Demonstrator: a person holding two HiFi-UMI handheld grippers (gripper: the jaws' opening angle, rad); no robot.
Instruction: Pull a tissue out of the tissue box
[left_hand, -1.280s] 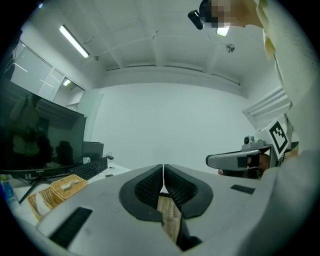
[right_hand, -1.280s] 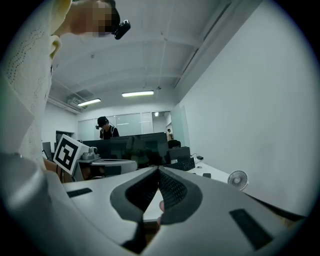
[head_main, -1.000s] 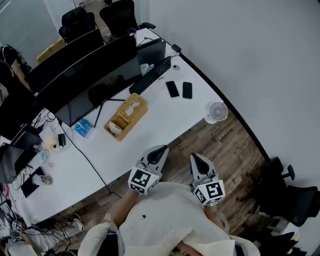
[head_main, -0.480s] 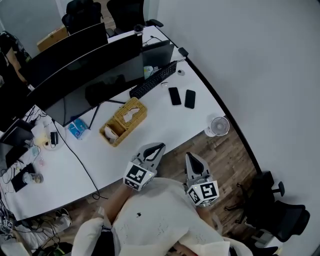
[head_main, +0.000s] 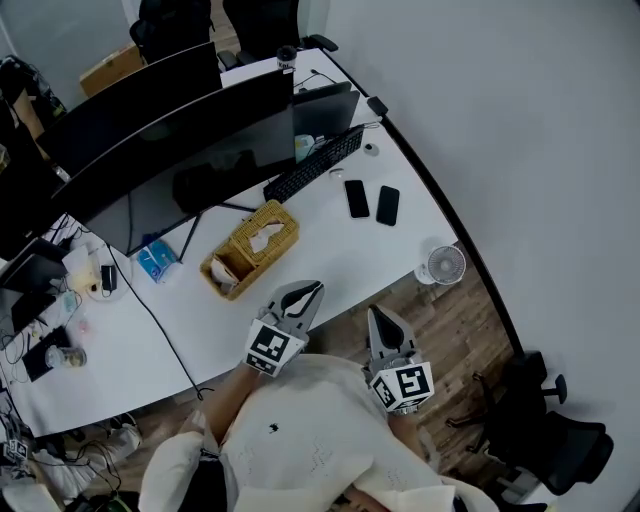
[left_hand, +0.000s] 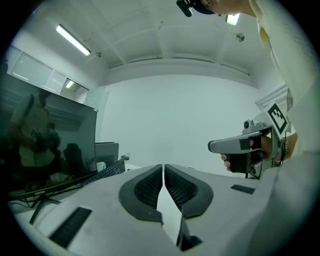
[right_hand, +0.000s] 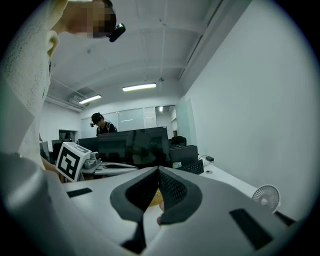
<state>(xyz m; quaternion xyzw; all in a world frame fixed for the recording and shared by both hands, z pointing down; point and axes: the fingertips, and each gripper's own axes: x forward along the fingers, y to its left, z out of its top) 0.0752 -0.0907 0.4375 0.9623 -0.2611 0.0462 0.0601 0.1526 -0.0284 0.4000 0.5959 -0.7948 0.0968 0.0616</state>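
Scanning from the big white desk (head_main: 330, 250) down, what has shifted? asks the first.

The whole scene has slid, answers the second. The desk and the dark monitors (head_main: 190, 160) across the upper left sit a little lower and fuller in the head view than a second ago, so I judge the person has stepped in.

And the tissue box (head_main: 250, 250)?

It stands left of centre, in front of the monitors, with a tissue (head_main: 262, 238) poking from its top, untouched. The gap to the left gripper (head_main: 300, 297) has narrowed; its tip now lies just below and right of the box, near but not touching.

The jaws?

The left gripper (left_hand: 163, 167) is clenched on nothing, pads pressed together. The right gripper (head_main: 383, 328), lower right of centre over the floor by the desk edge, is likewise pressed together and empty (right_hand: 157, 172).

Meaning?

The approach is under way but no pull has begun. I'd say a gripper must spread its jaws before reaching the tissue.
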